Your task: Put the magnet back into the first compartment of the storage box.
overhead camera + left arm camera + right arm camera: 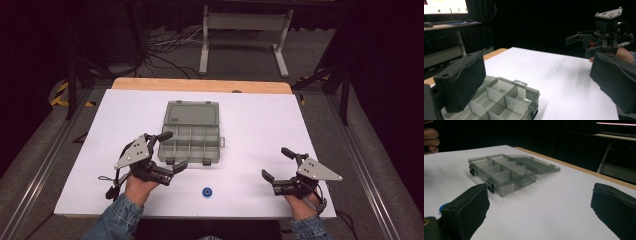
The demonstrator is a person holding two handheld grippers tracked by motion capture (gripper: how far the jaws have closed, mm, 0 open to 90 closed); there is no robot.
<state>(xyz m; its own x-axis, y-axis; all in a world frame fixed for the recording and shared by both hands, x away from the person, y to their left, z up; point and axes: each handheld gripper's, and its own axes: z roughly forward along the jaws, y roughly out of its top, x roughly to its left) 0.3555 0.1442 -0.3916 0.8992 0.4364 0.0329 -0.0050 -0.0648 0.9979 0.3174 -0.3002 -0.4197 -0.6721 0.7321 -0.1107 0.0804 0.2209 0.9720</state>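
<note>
- The left claw (170,150) hangs wide open with nothing in it, over the near-left corner of the compartment box (190,140); one jaw stands by the box's left wall, the other by its near edge.
- The right claw (276,164) is also spread wide and empty, low over the bare white worktop (260,115), well right of the box.
- The box sits mid-worktop, its lid folded flat open on the far side and its compartments apparently empty.
- A small blue disc (207,192) lies on the worktop near the front edge, between the two claws and just near of the box.
- The step in hand looks like fetching the disc for a compartment. To do it well, lower one claw straight over the disc, jaws either side, and close gently so it does not skid on the smooth surface.
- The left claw is nearer the disc; it would need to draw back toward the person, clear of the box's front latches (206,161).
</note>
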